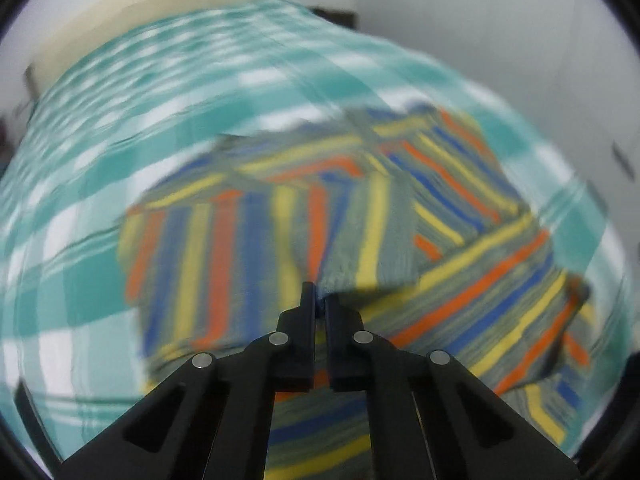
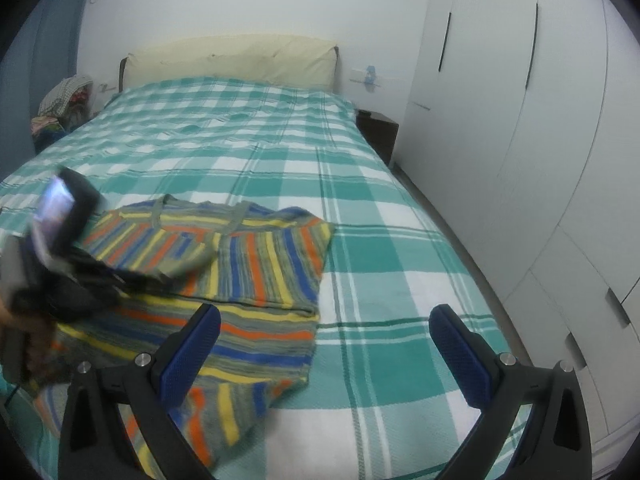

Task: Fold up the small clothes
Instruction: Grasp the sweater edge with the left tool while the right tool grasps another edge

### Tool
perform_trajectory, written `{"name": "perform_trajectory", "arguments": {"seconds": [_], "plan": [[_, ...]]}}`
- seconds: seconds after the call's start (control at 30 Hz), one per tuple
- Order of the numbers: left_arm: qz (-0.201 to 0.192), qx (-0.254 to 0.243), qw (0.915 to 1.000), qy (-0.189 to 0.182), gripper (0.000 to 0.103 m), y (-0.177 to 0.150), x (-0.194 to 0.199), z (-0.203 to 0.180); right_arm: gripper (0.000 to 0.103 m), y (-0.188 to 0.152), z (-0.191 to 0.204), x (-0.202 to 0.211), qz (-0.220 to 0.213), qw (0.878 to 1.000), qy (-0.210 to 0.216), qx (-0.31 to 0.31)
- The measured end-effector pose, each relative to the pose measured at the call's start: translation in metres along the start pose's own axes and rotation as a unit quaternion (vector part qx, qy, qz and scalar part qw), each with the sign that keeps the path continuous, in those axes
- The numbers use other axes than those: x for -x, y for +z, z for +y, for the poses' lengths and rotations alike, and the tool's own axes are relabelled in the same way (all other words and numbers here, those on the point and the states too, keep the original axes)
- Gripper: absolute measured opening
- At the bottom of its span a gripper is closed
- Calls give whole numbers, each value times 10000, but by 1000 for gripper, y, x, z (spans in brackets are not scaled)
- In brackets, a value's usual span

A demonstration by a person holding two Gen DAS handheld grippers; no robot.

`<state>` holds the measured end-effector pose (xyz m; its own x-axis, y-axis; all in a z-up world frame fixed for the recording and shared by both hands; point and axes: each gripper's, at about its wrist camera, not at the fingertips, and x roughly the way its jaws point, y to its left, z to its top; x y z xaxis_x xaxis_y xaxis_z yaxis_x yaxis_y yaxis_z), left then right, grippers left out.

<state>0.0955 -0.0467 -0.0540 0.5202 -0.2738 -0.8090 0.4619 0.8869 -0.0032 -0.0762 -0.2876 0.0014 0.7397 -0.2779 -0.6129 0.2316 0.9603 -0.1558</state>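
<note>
Left wrist view: the left gripper (image 1: 320, 300) is clenched on a flap of the striped knit top (image 1: 248, 248), lifted above the garment's body on the checked bedspread (image 1: 80, 184). The thin pinch could slip, dropping the fold crooked.

Right wrist view: the right gripper (image 2: 324, 320) hangs with jaws wide apart, holding nothing; unpinned, the top may drag.

Left wrist view is motion-smeared: striped garment (image 1: 320, 208) edges and the checked bedspread (image 1: 120, 120) pattern are soft. The pinch point at left gripper (image 1: 320, 300) is barely visible, fabric edge hidden between the fingers. In the right view, the left gripper's body (image 2: 64, 248) is blurred and covers the garment's left part. Garment bottom hidden behind right gripper (image 2: 324, 340) finger (image 2: 192, 360). Pile (image 2: 64, 100) beside bed too small to identify.
</note>
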Motion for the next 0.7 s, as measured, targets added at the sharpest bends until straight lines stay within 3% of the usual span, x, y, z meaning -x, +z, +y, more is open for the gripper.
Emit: {"name": "perform_trajectory", "arguments": {"seconds": [0.07, 0.13, 0.23, 0.3, 0.37, 0.4, 0.43, 0.47, 0.53, 0.63, 0.7], "plan": [[-139, 540, 9983, 180, 3, -6, 25, 39, 103, -3, 0, -7, 111, 9997, 194, 24], [-224, 1209, 9906, 601, 3, -15, 48, 85, 103, -1, 6, -15, 267, 9986, 438, 95], [-427, 2000, 9655, 1609, 3, -39, 78, 149, 103, 18, 31, -30, 484, 9934, 988, 318], [-421, 2527, 9446, 2052, 3, -60, 86, 185, 103, 39, 68, -52, 716, 9831, 1471, 823], [-245, 2950, 9306, 2152, 3, -77, 80, 210, 103, 50, 107, -74, 962, 9678, 1924, 1310], [-106, 3104, 9259, 2150, 3, -83, 70, 222, 103, 54, 137, -95, 1289, 9529, 2256, 1566], [2, 3177, 9236, 2146, 3, -87, 64, 228, 102, 54, 153, -109, 1465, 9459, 2391, 1634], [107, 3216, 9220, 2155, 3, -93, 60, 232, 102, 53, 170, -126, 1616, 9411, 2461, 1664], [226, 3293, 9202, 2104, 3, -99, 55, 234, 100, 45, 203, -162, 1870, 9398, 2198, 1832], [309, 3292, 9222, 2004, 3, -104, 53, 232, 78, 36, 211, -194, 2147, 9384, 1912, 1918], [309, 3234, 9250, 1970, 3, -99, 51, 233, 34, 46, 185, -191, 2071, 9486, 1875, 1488]]}}
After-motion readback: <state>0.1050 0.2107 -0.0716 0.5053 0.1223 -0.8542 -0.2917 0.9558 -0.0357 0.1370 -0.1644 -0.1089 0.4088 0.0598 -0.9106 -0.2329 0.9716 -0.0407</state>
